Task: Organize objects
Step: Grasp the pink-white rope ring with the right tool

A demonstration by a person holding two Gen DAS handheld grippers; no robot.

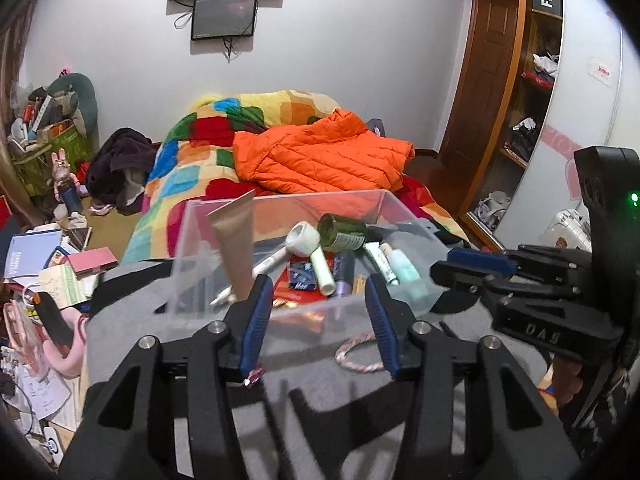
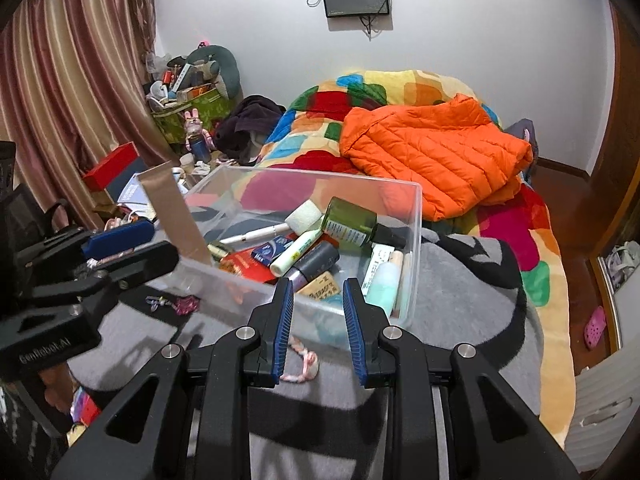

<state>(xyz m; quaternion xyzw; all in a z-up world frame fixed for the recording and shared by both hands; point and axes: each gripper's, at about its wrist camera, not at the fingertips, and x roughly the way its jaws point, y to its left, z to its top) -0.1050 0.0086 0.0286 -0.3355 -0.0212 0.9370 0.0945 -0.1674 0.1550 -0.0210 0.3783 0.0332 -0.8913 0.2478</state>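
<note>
Two tools hover by the clear bin (image 1: pixel 192 240) on the bed: left tool (image 1: pixel 316 300) half open, empty beside the brown tube (image 1: pixel 236 248); right tool (image 2: pixel 316 304) narrowly parted, empty, braided loop (image 2: pixel 304 364) likely next

The room is bright with soft indoor light. Both pictures bend round at the edges, and the corners go black. Dark shadows fall on the grey blanket (image 1: pixel 320 412). The clear box (image 2: pixel 414 240) shines a little. Close things look slightly blurry.

Orange jacket (image 1: pixel 320 156) on patchwork blanket (image 1: pixel 188 168)
</note>
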